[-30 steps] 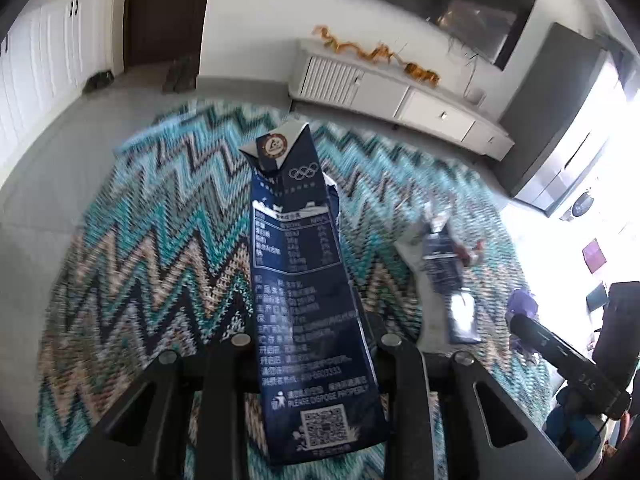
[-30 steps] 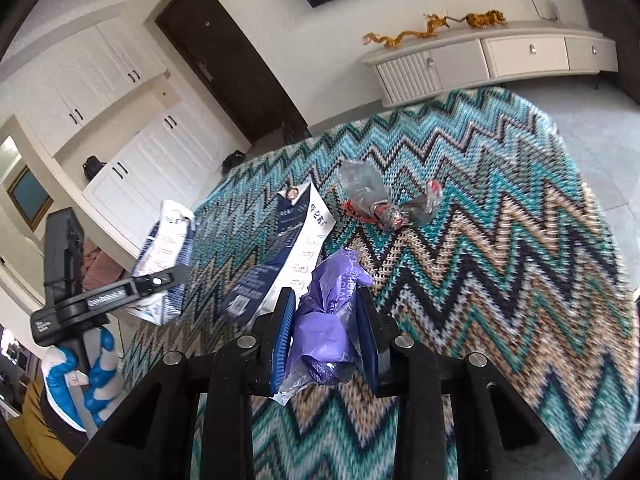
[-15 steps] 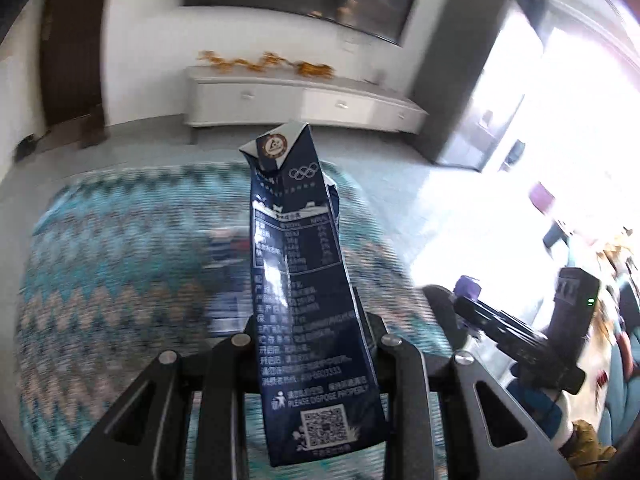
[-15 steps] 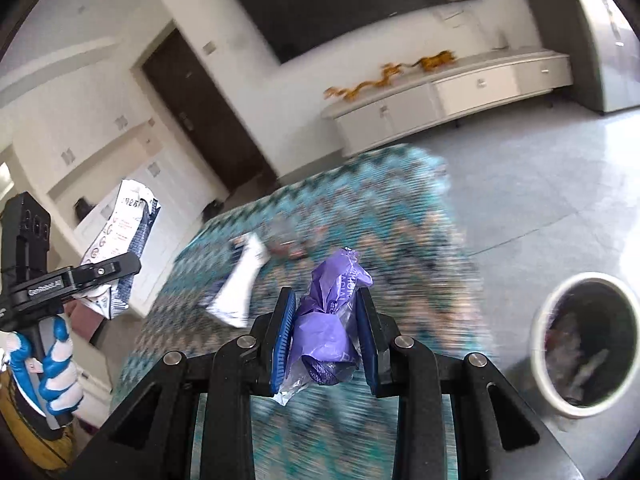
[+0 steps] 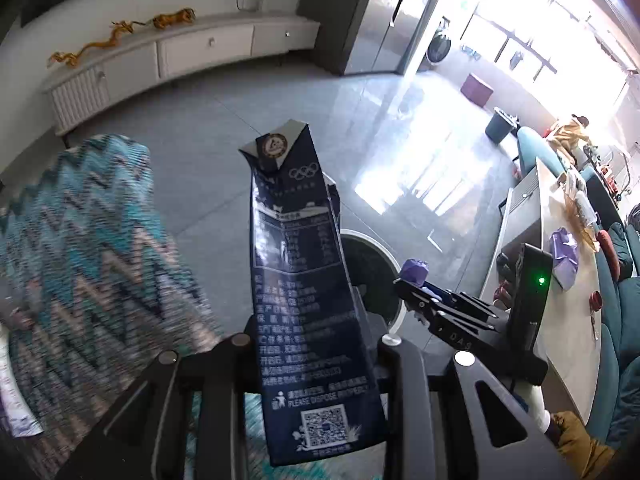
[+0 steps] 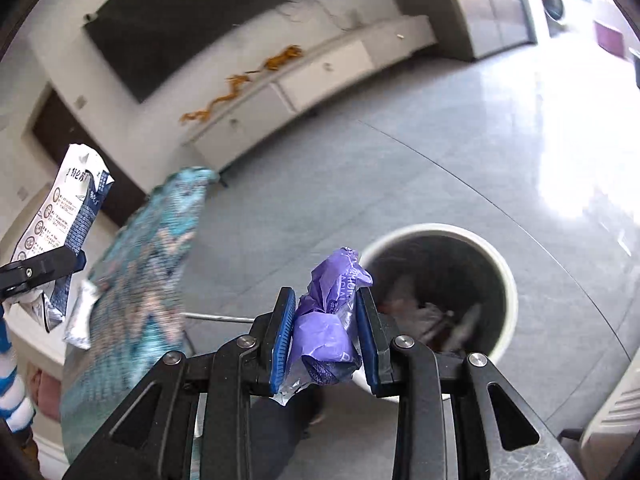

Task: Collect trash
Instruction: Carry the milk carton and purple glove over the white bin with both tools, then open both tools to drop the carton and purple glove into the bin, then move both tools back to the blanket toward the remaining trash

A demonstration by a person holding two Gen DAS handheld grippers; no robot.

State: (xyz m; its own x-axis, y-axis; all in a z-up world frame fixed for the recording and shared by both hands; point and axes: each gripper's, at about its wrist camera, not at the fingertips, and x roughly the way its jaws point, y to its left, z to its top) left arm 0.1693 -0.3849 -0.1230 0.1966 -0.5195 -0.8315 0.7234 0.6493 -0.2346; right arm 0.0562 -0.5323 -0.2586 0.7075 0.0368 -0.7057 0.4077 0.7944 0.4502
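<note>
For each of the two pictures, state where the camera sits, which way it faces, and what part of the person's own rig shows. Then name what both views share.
Left wrist: on the left gripper, facing forward and down past the dark blue carton it clamps, toward floor and trash bin; the right gripper shows at right.
Right wrist: on the right gripper, clamping a purple wrapper, facing down at the bin; the left gripper and a gloved hand show at left.
Shared: bin, zigzag rug, white cabinet.

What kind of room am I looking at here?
Most likely a home living room: a long white media cabinet under a dark wall-mounted screen, a zigzag rug, and a sofa.
</note>
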